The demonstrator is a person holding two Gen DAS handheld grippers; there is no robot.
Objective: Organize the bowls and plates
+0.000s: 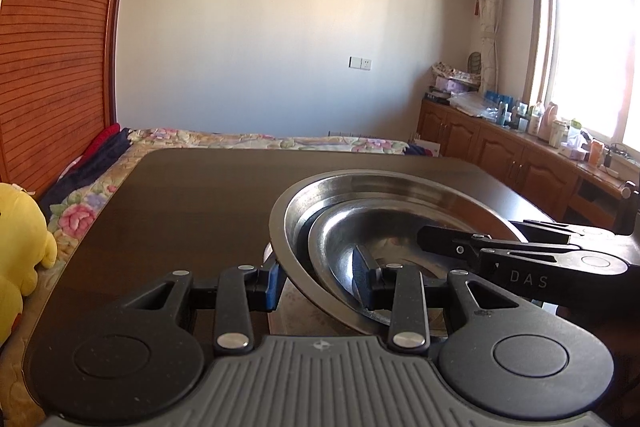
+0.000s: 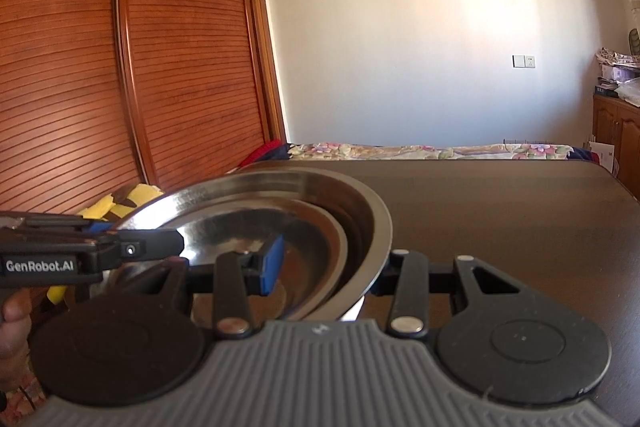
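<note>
A large steel bowl (image 1: 400, 183) with a smaller steel bowl (image 1: 400, 231) nested inside it hangs over the near edge of the dark table (image 1: 180, 211). My left gripper (image 1: 318, 281) is shut on the stack's left wall, one blue pad outside and one inside. In the right wrist view the same large bowl (image 2: 368, 211) and inner bowl (image 2: 256, 223) fill the left centre. My right gripper (image 2: 326, 275) is shut on the right wall, with its blue pad (image 2: 272, 263) inside and the other finger largely hidden behind the rim.
Beyond the table (image 2: 500, 219) lies a bed with a floral cover (image 1: 260, 139). A yellow plush toy (image 1: 20, 239) sits at the left beside a wooden wardrobe (image 2: 120, 67). Low cabinets (image 1: 500, 151) crowded with bottles run under the window. A person's hand (image 2: 14, 327) holds the left gripper.
</note>
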